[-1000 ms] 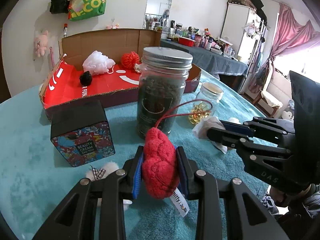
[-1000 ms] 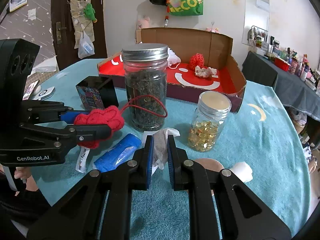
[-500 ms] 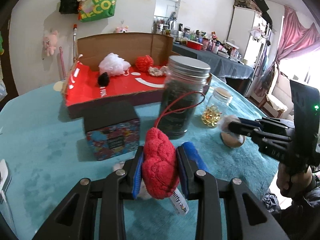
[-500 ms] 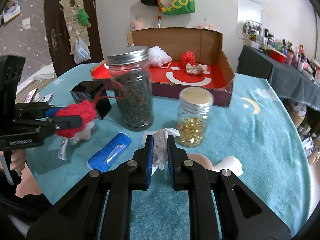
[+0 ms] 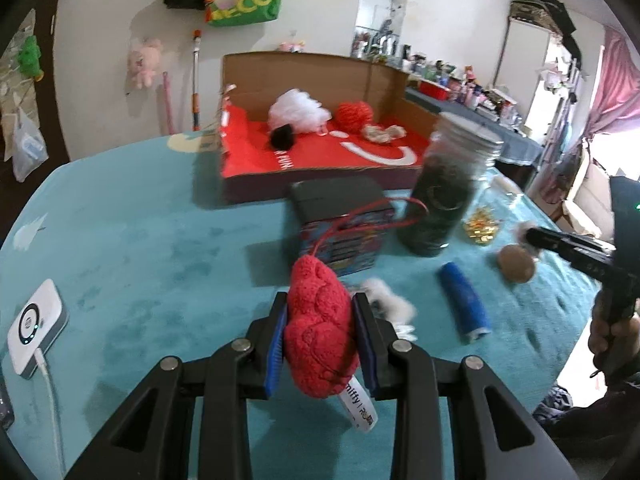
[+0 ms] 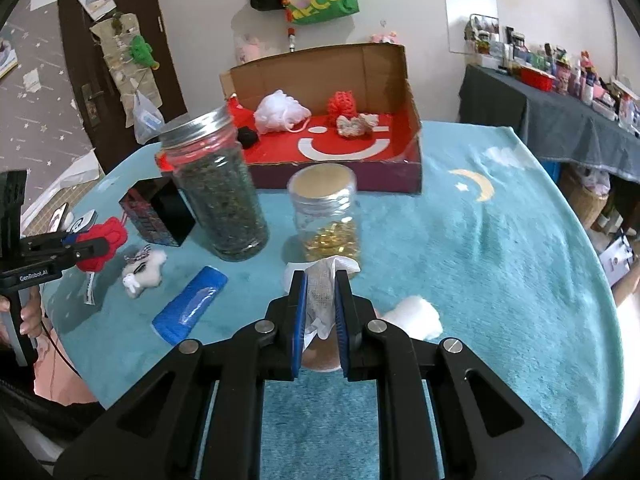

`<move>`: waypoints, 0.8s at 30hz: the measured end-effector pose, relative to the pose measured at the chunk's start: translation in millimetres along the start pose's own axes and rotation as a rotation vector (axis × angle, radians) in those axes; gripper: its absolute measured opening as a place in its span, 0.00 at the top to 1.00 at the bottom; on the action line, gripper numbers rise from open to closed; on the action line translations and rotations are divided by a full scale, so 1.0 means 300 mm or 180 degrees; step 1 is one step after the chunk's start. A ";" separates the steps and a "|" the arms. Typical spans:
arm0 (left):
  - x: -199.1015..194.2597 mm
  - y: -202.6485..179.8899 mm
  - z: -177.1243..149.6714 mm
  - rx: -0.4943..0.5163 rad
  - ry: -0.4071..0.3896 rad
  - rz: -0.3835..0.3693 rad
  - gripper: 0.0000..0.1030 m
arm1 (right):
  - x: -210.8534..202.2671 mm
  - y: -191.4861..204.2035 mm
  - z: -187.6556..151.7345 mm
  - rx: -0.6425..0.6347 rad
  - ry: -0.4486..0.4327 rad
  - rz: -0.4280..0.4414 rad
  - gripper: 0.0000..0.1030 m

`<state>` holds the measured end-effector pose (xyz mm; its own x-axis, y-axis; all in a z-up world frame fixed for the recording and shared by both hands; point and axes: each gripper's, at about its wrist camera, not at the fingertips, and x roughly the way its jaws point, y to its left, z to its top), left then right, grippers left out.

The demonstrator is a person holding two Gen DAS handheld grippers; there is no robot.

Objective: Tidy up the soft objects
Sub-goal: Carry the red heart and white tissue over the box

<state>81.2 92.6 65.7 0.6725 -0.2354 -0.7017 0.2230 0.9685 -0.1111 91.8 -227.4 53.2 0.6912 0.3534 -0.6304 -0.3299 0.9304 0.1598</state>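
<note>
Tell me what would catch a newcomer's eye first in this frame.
First, the red knitted plush clamped in the left claw, lifted above the teal tablecloth with its red cord looping up. Next, the cardboard box with the red smiley floor at the table's far side, already holding a white mesh puff and red yarn ball. The right claw pinches a white gauze cloth.

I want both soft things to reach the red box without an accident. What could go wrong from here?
The red knitted toy's cord loops out toward the tall jar, so it might snag and tip it. The right gripper pinches only a thin fold of the white cloth, which may slip. The small jar stands in its path to the red box.
</note>
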 end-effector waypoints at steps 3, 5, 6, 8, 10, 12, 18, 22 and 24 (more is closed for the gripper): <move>0.012 0.035 -0.001 0.0000 0.0043 0.0032 0.68 | 0.009 -0.029 0.006 0.0056 0.0035 -0.0015 0.88; 0.021 0.057 0.008 0.0033 0.0058 0.0068 0.68 | 0.016 -0.048 0.010 0.0103 0.0067 0.0013 0.88; 0.025 0.068 0.011 0.0053 0.0066 0.0056 0.68 | 0.019 -0.061 0.014 0.0137 0.0087 0.0026 0.88; 0.030 0.091 0.019 0.0079 0.0084 0.0054 0.68 | 0.024 -0.081 0.021 0.0182 0.0118 0.0052 0.88; 0.036 0.111 0.027 0.0110 0.0091 0.0030 0.68 | 0.028 -0.103 0.033 0.0220 0.0150 0.0066 0.88; 0.048 0.141 0.045 0.0137 0.0110 0.0001 0.68 | 0.033 -0.121 0.046 0.0250 0.0178 0.0084 0.88; 0.081 0.195 0.096 0.0263 0.0092 -0.0171 0.68 | 0.070 -0.184 0.091 0.0329 0.0253 0.0213 0.88; 0.122 0.222 0.130 0.0378 0.0155 -0.0178 0.68 | 0.109 -0.218 0.114 0.0351 0.0324 0.0326 0.88; 0.135 0.236 0.144 0.0387 0.0176 -0.0228 0.68 | 0.127 -0.232 0.127 0.0358 0.0360 0.0371 0.88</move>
<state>154.8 148.2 59.9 0.6126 -0.2953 -0.7332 0.3552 0.9315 -0.0785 165.5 -275.1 47.0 0.5737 0.4521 -0.6830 -0.3252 0.8911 0.3167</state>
